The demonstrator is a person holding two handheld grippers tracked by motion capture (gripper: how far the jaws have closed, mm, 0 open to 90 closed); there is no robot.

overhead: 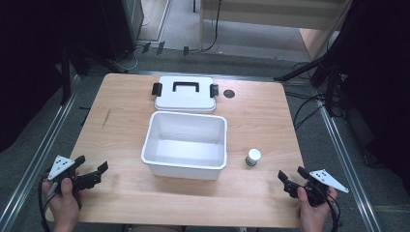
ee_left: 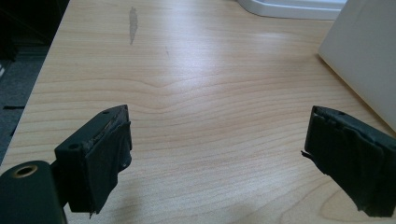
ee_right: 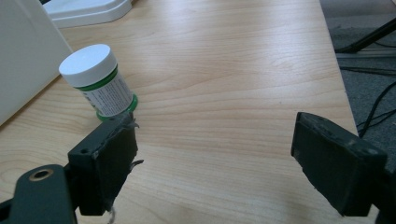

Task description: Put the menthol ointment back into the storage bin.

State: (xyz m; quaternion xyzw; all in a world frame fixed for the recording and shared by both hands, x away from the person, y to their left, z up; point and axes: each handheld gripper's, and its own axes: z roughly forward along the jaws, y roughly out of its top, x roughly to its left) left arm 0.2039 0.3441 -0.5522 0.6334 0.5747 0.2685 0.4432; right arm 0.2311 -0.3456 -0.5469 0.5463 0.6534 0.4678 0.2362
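An open white plastic box stands in the middle of the wooden table, its inside bare. Behind it lies its white lid with a black handle and black side clips. A small white-capped bottle with a green band stands upright to the right of the box. My left gripper rests low at the table's near left corner, open, nothing between its jaws. My right gripper sits at the near right, open and empty; the bottle stands ahead of its left jaw.
A round dark hole is set in the table beside the lid. A dark streak marks the wood at the left. Metal rails, cables and tripod legs lie on the floor around the table.
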